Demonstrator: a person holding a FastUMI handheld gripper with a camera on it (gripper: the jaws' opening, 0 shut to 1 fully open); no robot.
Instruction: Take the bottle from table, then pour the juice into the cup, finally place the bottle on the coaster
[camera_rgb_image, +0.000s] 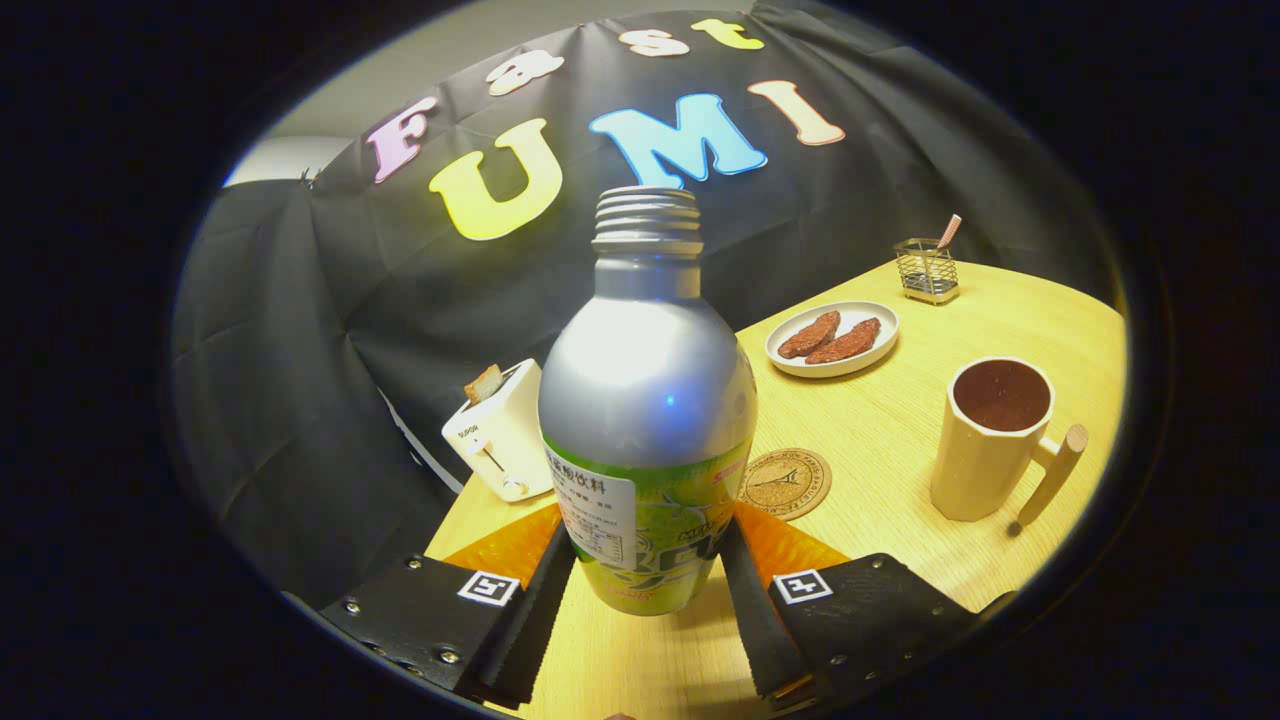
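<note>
I read this as the end of step one: the bottle (648, 400) is in the grip and looks lifted, its base hanging above the bench (880, 440) rather than resting on it, though I can't be sure of the clearance from this angle. Cap is off, threaded neck open, bottle upright.

Left to right: toaster (503, 432) with a slice poking out sits beyond the left finger, near the bench's edge. Then the bottle, between the fingers. The hand-held gripper (648, 560) is closed down to bottle width, both fingers pressing the lower labelled body, one each side. Grip sits low on the bottle, so I expect it to be top-heavy in the tilt.

Just right of the bottle, past the right finger, the round cork coaster (786, 483) lies flat and unoccupied. Beyond it, a plate (832, 340) with two brown pieces of food. Further right, the cup (990, 440), handle pointing away from the bottle; inside looks dark, can't tell if that's liquid or glaze. A wire holder (926, 270) stands at the far side.

Next move, as I judge it: carry right over the coaster, bring the neck above the cup's rim, tilt slowly. Risk is slipping in the pads or pouring short onto the bench.
</note>
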